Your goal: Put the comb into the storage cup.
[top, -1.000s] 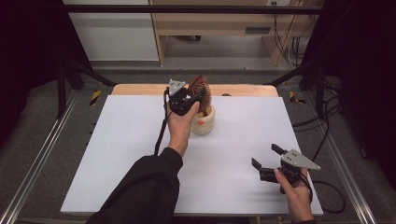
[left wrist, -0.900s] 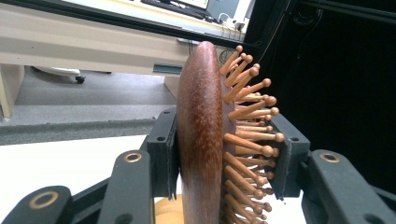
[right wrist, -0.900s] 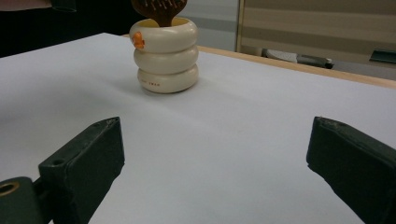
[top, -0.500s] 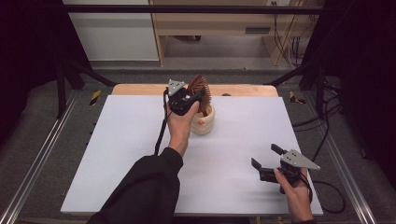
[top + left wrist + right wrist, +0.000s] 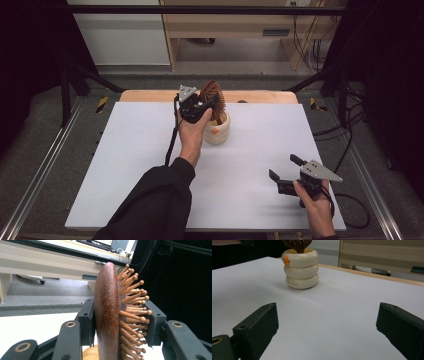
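A brown wooden hairbrush [image 5: 212,96] stands head-up with its handle down in a cream ringed cup [image 5: 219,132] at the far middle of the white table [image 5: 125,165]. My left gripper [image 5: 212,107] is shut on the brush head. In the left gripper view one pad lies on the smooth back of the hairbrush [image 5: 107,310] and the other meets the bristle tips, with my left gripper [image 5: 120,312] around it. My right gripper [image 5: 283,167] rests open near the front right, holding nothing. The right gripper [image 5: 327,315] faces the cup [image 5: 300,267] and the hairbrush [image 5: 297,245] from a distance.
A wooden strip [image 5: 150,95] runs along the table's far edge, with a grey object [image 5: 372,270] lying on it. Black frame posts stand at both sides. A cable [image 5: 352,202] loops off the front right corner. Bare white surface lies between the cup and my right gripper.
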Demonstrator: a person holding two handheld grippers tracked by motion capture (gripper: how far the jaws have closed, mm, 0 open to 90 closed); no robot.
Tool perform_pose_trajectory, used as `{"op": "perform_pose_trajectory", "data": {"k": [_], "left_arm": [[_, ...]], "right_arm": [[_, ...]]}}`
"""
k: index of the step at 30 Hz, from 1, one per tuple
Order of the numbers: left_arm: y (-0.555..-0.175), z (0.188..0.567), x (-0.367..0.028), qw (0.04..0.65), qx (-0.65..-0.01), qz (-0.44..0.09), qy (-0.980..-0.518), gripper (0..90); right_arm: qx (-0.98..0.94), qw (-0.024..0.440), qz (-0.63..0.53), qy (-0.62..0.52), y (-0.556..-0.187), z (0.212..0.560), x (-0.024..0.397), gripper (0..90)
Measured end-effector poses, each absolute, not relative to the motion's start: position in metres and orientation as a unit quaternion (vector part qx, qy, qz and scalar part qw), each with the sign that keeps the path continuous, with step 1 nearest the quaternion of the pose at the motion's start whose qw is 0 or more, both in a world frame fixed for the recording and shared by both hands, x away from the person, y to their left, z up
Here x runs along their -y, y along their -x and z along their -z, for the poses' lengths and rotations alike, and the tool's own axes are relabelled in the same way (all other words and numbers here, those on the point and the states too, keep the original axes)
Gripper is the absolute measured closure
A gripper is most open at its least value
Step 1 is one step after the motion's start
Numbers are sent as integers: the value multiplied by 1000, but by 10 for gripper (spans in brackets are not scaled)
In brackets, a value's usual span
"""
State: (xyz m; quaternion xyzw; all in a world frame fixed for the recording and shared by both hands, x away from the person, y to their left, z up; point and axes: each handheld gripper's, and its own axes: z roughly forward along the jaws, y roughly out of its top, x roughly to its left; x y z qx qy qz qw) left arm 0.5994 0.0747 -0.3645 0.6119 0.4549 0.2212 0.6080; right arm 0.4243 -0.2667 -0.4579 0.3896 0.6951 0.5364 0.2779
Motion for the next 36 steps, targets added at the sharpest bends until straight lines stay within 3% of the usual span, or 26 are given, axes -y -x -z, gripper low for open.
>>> {"op": "perform_pose_trajectory", "data": {"k": [36], "left_arm": [[-607, 366, -87, 606, -451, -203, -623, 480]], "right_arm": [[-698, 277, -534, -389, -424, 459, 265, 38]]}}
